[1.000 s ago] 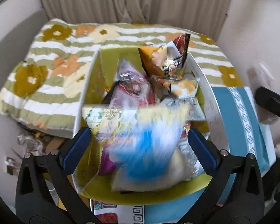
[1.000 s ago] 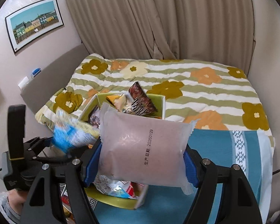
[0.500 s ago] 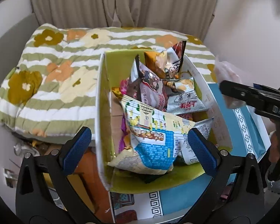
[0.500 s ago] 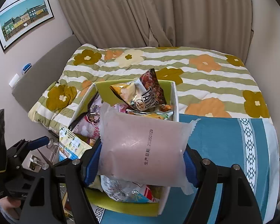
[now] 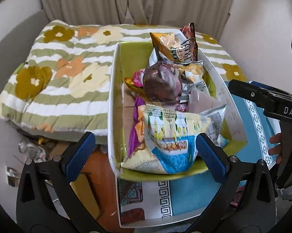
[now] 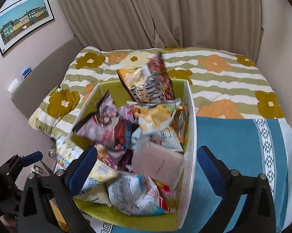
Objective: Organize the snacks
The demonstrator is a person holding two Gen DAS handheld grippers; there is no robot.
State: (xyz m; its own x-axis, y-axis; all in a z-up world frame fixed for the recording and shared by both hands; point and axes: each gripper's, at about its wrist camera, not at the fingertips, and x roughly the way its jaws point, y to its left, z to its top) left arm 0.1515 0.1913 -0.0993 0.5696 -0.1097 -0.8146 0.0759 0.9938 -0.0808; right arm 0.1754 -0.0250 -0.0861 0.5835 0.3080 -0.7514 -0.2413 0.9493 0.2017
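A white box with a green lining [image 5: 112, 97] [image 6: 191, 128] stands on the bed and holds several snack bags. A yellow and blue bag [image 5: 171, 141] lies at its near end. A pale pink packet [image 6: 158, 164] [image 5: 202, 102] lies blurred inside the box by the right wall. My left gripper [image 5: 144, 151] is open and empty just in front of the box. My right gripper [image 6: 146, 163] is open and empty above the box's near end. The right gripper also shows in the left wrist view [image 5: 266, 97].
A tall orange and brown bag [image 5: 175, 44] [image 6: 146, 83] sticks up at the far end of the box. A teal patterned cloth [image 6: 233, 145] lies right of the box. A flowered striped quilt [image 5: 54, 77] covers the bed. Clutter lies on the floor at left [image 5: 33, 149].
My left gripper let go of the yellow and blue bag, which now lies in the box. My right gripper opened and the pink packet dropped into the box.
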